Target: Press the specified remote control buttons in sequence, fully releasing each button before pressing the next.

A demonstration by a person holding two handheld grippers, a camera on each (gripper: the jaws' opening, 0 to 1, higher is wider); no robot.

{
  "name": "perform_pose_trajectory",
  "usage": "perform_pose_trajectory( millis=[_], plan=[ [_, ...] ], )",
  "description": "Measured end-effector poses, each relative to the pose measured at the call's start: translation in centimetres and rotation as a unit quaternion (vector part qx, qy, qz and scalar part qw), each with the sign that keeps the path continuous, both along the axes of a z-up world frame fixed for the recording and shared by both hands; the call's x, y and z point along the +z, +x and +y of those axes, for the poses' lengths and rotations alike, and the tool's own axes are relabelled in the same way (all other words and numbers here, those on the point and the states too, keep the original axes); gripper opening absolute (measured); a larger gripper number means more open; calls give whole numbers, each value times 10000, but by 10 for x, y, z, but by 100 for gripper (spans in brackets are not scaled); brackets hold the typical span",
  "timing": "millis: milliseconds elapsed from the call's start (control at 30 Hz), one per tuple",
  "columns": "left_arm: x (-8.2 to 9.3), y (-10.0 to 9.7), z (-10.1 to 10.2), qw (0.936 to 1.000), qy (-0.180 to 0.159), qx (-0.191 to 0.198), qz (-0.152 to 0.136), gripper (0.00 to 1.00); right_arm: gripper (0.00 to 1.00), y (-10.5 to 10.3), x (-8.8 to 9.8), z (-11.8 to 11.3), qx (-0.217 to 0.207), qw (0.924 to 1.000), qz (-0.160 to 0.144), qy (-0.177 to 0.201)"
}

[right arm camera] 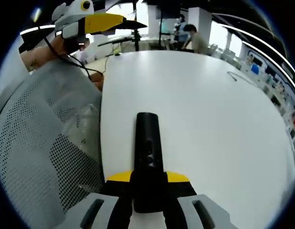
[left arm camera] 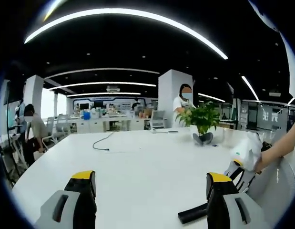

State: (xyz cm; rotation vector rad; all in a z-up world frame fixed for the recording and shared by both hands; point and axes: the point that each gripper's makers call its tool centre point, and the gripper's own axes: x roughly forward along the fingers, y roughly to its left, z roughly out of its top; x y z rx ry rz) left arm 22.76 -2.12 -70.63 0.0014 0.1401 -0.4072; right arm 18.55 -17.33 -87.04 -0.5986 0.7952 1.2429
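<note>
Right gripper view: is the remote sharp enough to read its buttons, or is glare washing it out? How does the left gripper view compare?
Right gripper view: the remote is fairly sharp and free of glare, but its dark buttons barely stand out; the white table is bright, and fisheye bends its edge. Left gripper view: ceiling light strips flare, the potted plant is soft, and the remote is dark.

My long black plastic remote control [right arm camera: 148, 157] lies on the plain white glossy tabletop [right arm camera: 204, 109]. My grippers wear grey bodies with yellow-capped black tips. The pale grey mesh chair back [right arm camera: 37, 157] is dotted with dark holes. The leafy potted plant [left arm camera: 201, 118] is green.
</note>
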Motion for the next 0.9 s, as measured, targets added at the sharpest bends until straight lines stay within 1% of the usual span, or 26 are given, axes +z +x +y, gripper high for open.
perform_pose_trajectory(
  millis=[167, 400, 567, 700, 800, 867, 900],
  plan=[
    [-2, 0, -1, 10000, 3, -10, 52, 100, 21, 9, 0, -1, 3, 10000, -14, -26],
    [-2, -1, 0, 10000, -20, -13, 48, 100, 21, 22, -1, -3, 45, 10000, -30, -81],
    [-1, -1, -1, 10000, -56, -57, 44, 100, 21, 26, -1, -4, 96, 9999, -12, -89],
    [-3, -1, -2, 9999, -5, -81, 79, 100, 21, 30, -1, -5, 154, 9998, -51, -120],
    [-3, -2, -4, 9999, -43, -113, 83, 100, 21, 33, -1, -5, 186, 9997, -66, -150],
    [0, -3, -6, 9998, -124, -167, 50, 100, 21, 32, -2, -6, 253, 9995, -46, -178],
    [1, -3, -6, 9997, -140, -176, 30, 100, 21, 32, -2, -6, 346, 9992, -91, -193]
  ],
)
